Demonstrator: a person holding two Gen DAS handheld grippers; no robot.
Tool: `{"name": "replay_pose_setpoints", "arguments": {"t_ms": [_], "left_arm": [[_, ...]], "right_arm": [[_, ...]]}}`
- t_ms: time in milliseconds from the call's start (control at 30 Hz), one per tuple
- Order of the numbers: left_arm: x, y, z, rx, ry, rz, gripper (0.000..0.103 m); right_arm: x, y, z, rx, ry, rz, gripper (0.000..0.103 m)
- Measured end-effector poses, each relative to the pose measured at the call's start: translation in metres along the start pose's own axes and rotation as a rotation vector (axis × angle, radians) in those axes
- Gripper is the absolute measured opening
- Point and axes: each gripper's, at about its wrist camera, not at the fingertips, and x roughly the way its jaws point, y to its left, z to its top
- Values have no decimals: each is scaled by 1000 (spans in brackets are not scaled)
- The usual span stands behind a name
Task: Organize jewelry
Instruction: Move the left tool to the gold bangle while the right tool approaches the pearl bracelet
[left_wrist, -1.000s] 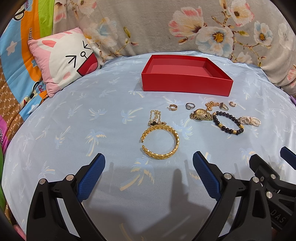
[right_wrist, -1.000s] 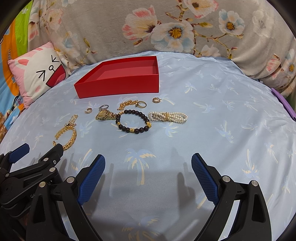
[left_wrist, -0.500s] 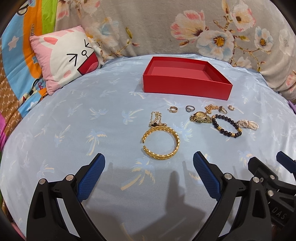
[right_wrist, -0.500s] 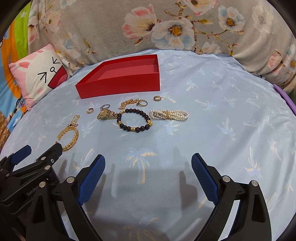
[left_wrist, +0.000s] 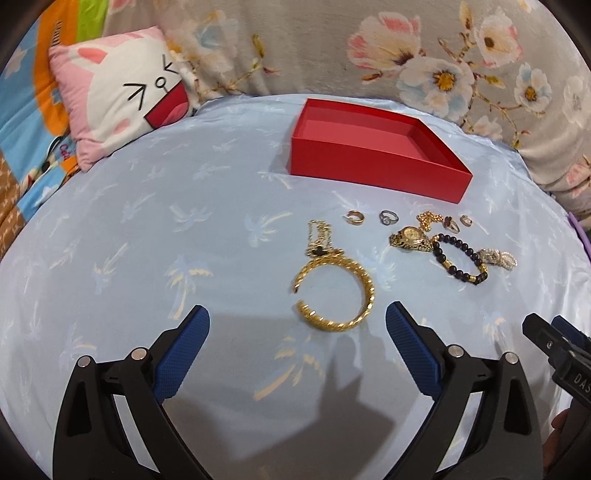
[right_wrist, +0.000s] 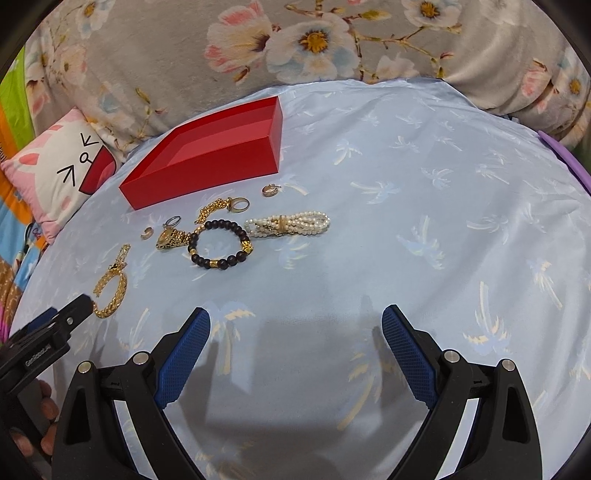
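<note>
An empty red box (left_wrist: 373, 151) (right_wrist: 210, 158) sits at the far side of the blue cloth. In front of it lie a gold bangle (left_wrist: 338, 291) (right_wrist: 110, 291), a gold chain (left_wrist: 319, 236), a gold watch (left_wrist: 410, 236) (right_wrist: 171, 236), a dark bead bracelet (left_wrist: 460, 258) (right_wrist: 219, 243), a pearl bracelet (right_wrist: 288, 225) (left_wrist: 498, 256) and several small rings (left_wrist: 388, 218). My left gripper (left_wrist: 297, 326) hangs open just short of the bangle. My right gripper (right_wrist: 295, 325) is open, well short of the bead bracelet, with nothing between its fingers.
A pink rabbit cushion (left_wrist: 122, 92) lies at the far left on a colourful blanket. A grey floral blanket (right_wrist: 295, 44) rises behind the box. A purple strip (right_wrist: 561, 155) shows at the right edge. A hand (right_wrist: 40, 417) holds the left gripper's handle.
Both grippers have drifted forward a little and turned slightly; the bangle now sits nearer the left gripper's fingertips. No jewelry has moved, and both grippers stay open.
</note>
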Motion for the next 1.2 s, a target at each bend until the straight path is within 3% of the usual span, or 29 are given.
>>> {"name": "replay_pose_setpoints", "arguments": {"t_ms": [233, 367, 533, 600, 933, 1200], "left_arm": [[22, -14, 7, 40, 41, 4, 90], [31, -16, 9, 45, 75, -10, 72], [32, -17, 10, 56, 75, -18, 64], [31, -18, 9, 63, 70, -20, 55], [20, -9, 11, 41, 12, -39, 54], [20, -1, 9, 9, 14, -53, 54]], "right_arm": [[-1, 4, -1, -33, -5, -8, 92], [0, 4, 0, -35, -1, -8, 92], [2, 5, 0, -40, 8, -8, 92], [2, 6, 0, -45, 10, -7, 92], [6, 2, 26, -100, -7, 9, 91], [38, -4, 65, -266, 24, 39, 73]]}}
